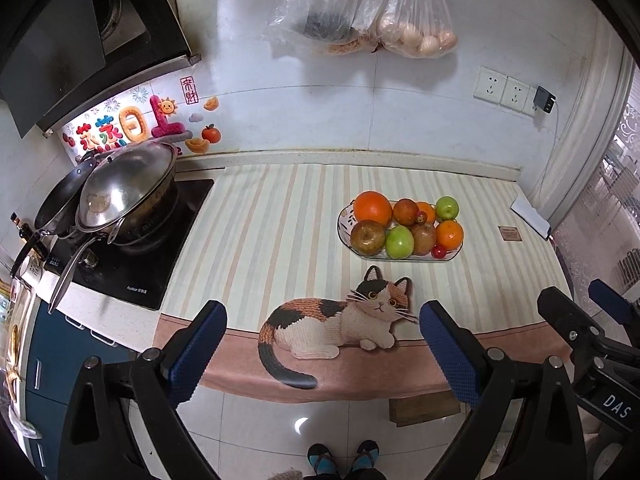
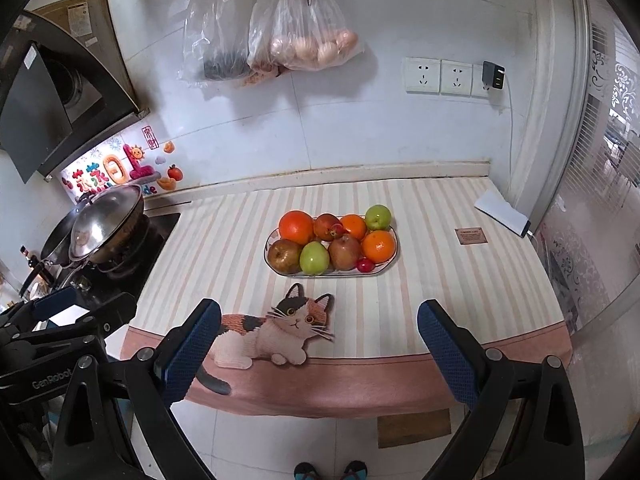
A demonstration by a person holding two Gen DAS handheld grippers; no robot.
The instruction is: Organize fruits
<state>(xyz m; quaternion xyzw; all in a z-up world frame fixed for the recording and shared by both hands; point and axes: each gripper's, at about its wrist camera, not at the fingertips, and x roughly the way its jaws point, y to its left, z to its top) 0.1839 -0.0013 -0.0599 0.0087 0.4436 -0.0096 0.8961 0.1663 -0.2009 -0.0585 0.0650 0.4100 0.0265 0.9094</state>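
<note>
An oval patterned plate [image 1: 345,226] [image 2: 390,258] stands on the striped cloth toward the back of the counter. It is heaped with fruit: oranges [image 1: 373,208] [image 2: 296,227], green apples [image 1: 399,241] [image 2: 314,258], brownish fruits [image 1: 368,237] [image 2: 285,256] and small red ones [image 1: 439,251] [image 2: 365,265]. My left gripper [image 1: 322,338] hangs open over the counter's front edge, well short of the plate, nothing between its blue pads. The right gripper [image 2: 319,338] is likewise open and empty, at about the same distance. Each gripper shows at the edge of the other's view.
A cat picture [image 1: 340,322] [image 2: 276,330] marks the cloth's front. A lidded wok [image 1: 124,192] [image 2: 106,224] sits on the stove at left. Plastic bags [image 1: 416,20] [image 2: 308,36] and scissors hang on the wall. A white box [image 1: 530,212] [image 2: 502,208] and a small tag [image 1: 509,234] lie at right.
</note>
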